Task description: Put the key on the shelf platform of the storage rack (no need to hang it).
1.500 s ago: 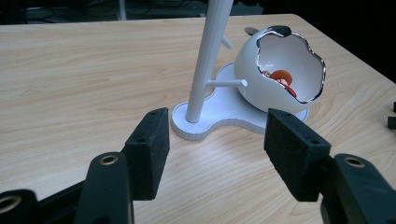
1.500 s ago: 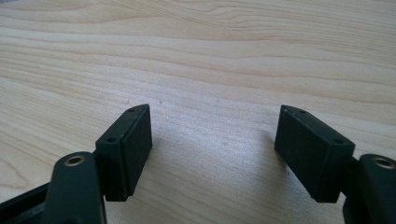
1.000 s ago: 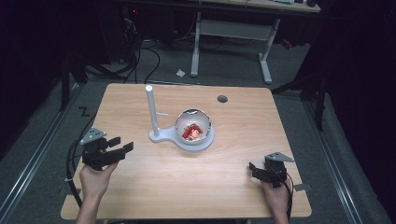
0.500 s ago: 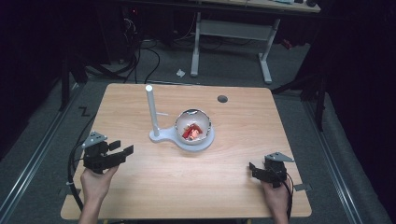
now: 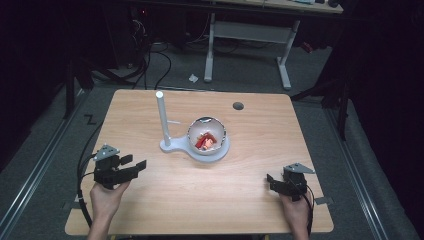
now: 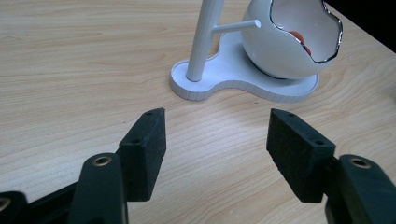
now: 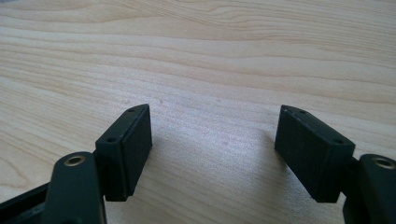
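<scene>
A white stand (image 5: pixel 172 146) with an upright pole (image 5: pixel 161 116) sits at the table's middle, holding a white bowl (image 5: pixel 207 131) with a jagged silver rim. Red pieces (image 5: pixel 204 142) lie inside the bowl. My left gripper (image 5: pixel 134 165) hovers open and empty near the table's front left, pointing toward the stand. In the left gripper view the open gripper (image 6: pixel 217 140) faces the stand's base (image 6: pixel 243 81), its pole (image 6: pixel 204 37) and the bowl (image 6: pixel 285 46). My right gripper (image 5: pixel 271 180) is open at the front right; in the right gripper view it (image 7: pixel 215 144) frames bare wood.
A dark round hole (image 5: pixel 238 106) is set in the wooden table (image 5: pixel 250 200) near its far edge. A second desk's white legs (image 5: pixel 285 65) and loose cables (image 5: pixel 150 65) lie on the floor beyond. Bare wood stretches between the two grippers.
My left gripper has drifted slightly toward the near edge of the table. The right gripper, the stand and the bowl have not moved.
</scene>
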The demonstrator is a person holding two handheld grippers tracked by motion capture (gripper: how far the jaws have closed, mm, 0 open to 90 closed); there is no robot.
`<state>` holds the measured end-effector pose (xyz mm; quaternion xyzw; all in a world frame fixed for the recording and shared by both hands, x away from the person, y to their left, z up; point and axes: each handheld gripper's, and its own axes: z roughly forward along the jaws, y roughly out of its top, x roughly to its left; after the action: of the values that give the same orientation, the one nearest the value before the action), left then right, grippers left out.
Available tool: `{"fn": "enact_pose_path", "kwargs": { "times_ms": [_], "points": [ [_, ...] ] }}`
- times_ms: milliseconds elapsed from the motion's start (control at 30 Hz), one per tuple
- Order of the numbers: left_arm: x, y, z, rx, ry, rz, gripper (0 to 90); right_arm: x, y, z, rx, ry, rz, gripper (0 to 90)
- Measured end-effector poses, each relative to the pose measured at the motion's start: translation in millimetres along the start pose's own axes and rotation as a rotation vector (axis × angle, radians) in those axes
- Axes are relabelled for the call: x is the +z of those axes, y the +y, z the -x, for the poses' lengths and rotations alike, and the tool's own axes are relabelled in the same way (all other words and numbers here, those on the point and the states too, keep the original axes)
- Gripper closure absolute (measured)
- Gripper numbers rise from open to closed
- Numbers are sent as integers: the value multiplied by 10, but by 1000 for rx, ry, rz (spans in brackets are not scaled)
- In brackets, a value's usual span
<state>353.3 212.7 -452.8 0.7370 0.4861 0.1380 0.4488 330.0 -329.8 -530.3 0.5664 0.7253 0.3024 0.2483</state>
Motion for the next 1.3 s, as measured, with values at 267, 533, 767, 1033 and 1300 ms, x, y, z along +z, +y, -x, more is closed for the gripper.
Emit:
{"fn": "enact_pose_path", "kwargs": {
  "times_ms": [267,533,767,1033,1300],
  "points": [
    [88,3,49,26,2,-17,383,0,0,0,0,0,0,276],
    [215,-13,118,51,2,-43,383,0,0,0,0,0,0,276],
    [315,-60,147,52,-4,-72,385,0,0,0,0,0,0,276],
    [378,-94,162,53,-7,-77,386,-1,-1,-1,1,1,-1,276],
    [428,-130,166,51,4,-76,385,-2,-1,-1,2,0,-1,276]
  ]
}}
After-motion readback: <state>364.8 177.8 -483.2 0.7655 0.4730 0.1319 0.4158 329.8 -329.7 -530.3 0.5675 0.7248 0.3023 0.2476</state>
